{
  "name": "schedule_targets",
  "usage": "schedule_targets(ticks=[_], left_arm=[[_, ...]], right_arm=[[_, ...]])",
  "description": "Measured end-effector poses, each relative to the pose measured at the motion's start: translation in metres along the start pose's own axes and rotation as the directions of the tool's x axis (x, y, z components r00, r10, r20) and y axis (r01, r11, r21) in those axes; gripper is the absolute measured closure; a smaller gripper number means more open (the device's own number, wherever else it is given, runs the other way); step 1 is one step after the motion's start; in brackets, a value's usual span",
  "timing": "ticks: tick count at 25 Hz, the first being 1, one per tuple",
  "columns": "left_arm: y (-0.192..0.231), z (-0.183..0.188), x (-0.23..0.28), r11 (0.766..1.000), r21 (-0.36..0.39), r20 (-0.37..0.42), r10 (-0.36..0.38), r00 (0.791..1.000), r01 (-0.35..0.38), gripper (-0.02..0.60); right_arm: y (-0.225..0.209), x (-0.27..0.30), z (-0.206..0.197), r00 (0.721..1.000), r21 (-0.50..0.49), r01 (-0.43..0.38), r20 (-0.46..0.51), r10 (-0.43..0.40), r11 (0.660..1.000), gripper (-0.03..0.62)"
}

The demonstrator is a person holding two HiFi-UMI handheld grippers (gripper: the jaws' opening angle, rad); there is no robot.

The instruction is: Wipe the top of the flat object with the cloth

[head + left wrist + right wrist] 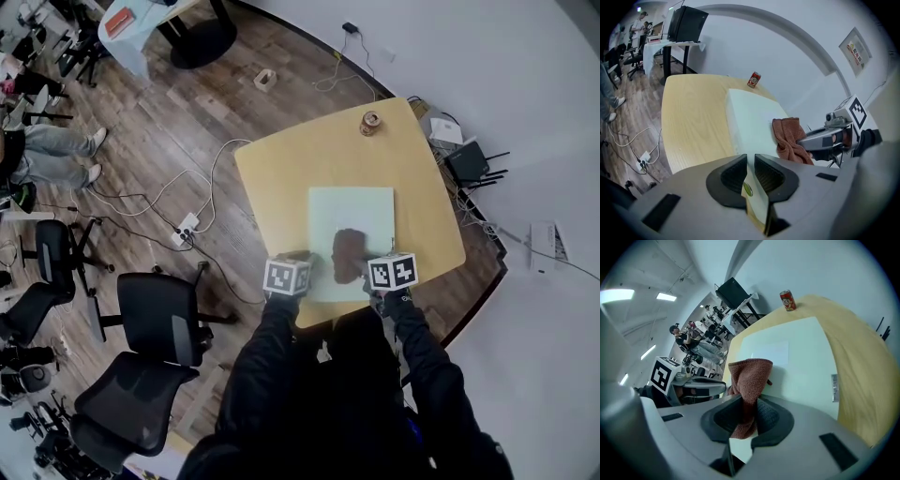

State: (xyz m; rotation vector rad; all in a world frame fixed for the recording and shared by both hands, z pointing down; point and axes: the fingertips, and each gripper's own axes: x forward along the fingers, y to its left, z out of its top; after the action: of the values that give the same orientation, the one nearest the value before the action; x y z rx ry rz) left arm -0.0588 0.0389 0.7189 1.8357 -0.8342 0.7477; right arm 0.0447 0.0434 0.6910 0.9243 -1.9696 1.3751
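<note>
— What are your claws doing?
— My right claw [749, 404] is pinching the brown cloth [749, 376], which is resting on the pale board [797, 357]; my left claw [750, 161] is sitting nearly closed beside it

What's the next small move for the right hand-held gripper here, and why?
Probably push the right hand-held gripper forward, low, dragging the cloth across the pale board toward its far edge. The jaws are shut on the cloth, which sits bunched at the board's near end, and nearly all of the top lies ahead of it.
</note>
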Motion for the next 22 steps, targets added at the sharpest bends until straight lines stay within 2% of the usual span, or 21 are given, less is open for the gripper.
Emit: schedule_targets(ticks=[16,22], left_arm=[[0.0,-0.002,0.001,1.0,0.006,-0.016,0.026,1.0,-0.026,0.509],[-0.002,0.0,0.001,1.0,0.0,0.001,0.005,1.0,-0.005,0.509]], right_arm=[[-0.083,-0.071,-0.012,0.988,0.092,0.131,0.072,-0.138,0.987,0.52],[-0.054,-0.08,0.014,0.989,0.052,0.055,0.133,-0.062,0.997,0.52]])
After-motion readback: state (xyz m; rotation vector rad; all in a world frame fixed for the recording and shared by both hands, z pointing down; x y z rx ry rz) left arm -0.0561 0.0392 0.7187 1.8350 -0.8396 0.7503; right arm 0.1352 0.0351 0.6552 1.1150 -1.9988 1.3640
